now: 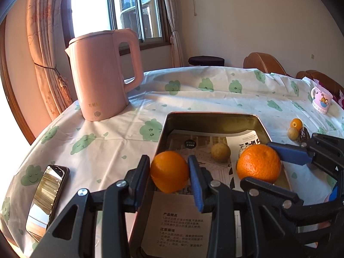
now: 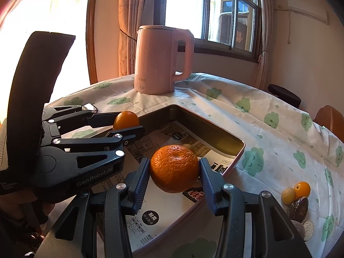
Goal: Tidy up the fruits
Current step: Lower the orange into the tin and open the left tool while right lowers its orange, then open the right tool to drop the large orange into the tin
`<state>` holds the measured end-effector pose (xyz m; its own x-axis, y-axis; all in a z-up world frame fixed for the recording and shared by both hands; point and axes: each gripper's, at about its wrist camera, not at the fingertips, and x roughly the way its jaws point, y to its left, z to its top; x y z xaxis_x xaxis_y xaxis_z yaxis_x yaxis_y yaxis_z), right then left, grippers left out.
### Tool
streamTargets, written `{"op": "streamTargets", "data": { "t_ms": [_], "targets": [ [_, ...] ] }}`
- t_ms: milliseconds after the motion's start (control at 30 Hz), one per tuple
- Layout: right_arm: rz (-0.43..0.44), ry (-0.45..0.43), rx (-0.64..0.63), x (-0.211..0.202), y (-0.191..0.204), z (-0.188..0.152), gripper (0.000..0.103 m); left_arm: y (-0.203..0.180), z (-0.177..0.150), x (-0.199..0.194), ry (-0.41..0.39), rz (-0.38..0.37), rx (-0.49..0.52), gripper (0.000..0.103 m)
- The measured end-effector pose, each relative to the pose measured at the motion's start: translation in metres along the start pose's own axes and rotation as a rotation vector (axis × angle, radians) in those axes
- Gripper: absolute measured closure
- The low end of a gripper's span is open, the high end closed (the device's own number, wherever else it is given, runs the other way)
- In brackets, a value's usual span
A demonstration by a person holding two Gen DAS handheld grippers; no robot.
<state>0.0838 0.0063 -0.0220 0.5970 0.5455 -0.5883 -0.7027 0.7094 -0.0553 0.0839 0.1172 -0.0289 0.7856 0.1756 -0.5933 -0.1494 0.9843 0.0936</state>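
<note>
My left gripper (image 1: 168, 161) is shut on a small smooth orange (image 1: 169, 174), held over the near left part of a metal tray (image 1: 212, 116) lined with printed paper. My right gripper (image 2: 175, 163) is shut on a larger, rougher orange (image 2: 174, 172), also over the tray (image 2: 215, 126). In the left wrist view that orange (image 1: 259, 163) and the right gripper (image 1: 268, 165) show at the tray's right side. The right wrist view has the left gripper (image 2: 126, 122) at left. A small yellowish fruit (image 1: 220, 152) lies inside the tray.
A pink kettle (image 1: 105, 73) stands behind the tray at the left. A phone (image 1: 48, 195) lies near the table's left edge. Right of the tray lie a tiny orange fruit (image 2: 302, 189), a yellowish fruit (image 2: 288, 195) and a dark wrapped item (image 2: 298, 209). A mug (image 1: 321, 100) stands far right.
</note>
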Motion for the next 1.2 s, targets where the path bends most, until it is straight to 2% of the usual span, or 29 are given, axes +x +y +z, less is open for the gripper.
{"op": "streamTargets", "data": {
  "t_ms": [233, 867, 1000, 1067, 1133, 1200],
  "targets": [
    [0.001, 0.035, 0.012, 0.006, -0.003, 0.000, 0.055, -0.002, 0.000, 0.000, 0.001, 0.011, 0.012, 0.064],
    [-0.007, 0.042, 0.014, 0.008, -0.003, -0.001, 0.054, 0.002, -0.001, -0.001, -0.002, 0.026, 0.010, 0.063],
    [-0.013, 0.043, 0.014, 0.008, -0.002, 0.000, 0.053, 0.006, -0.001, -0.002, -0.007, 0.040, -0.012, 0.046],
    [-0.021, 0.036, 0.017, 0.007, -0.003, 0.000, 0.049, 0.008, -0.002, -0.005, -0.025, 0.054, -0.026, 0.039],
    [-0.041, 0.015, 0.028, 0.002, -0.005, 0.000, 0.039, 0.011, -0.003, -0.013, -0.063, 0.048, -0.039, 0.030],
    [-0.063, -0.014, 0.036, -0.006, -0.006, -0.002, 0.037, 0.011, -0.004, -0.022, -0.108, 0.055, -0.049, 0.022]
  ]
}}
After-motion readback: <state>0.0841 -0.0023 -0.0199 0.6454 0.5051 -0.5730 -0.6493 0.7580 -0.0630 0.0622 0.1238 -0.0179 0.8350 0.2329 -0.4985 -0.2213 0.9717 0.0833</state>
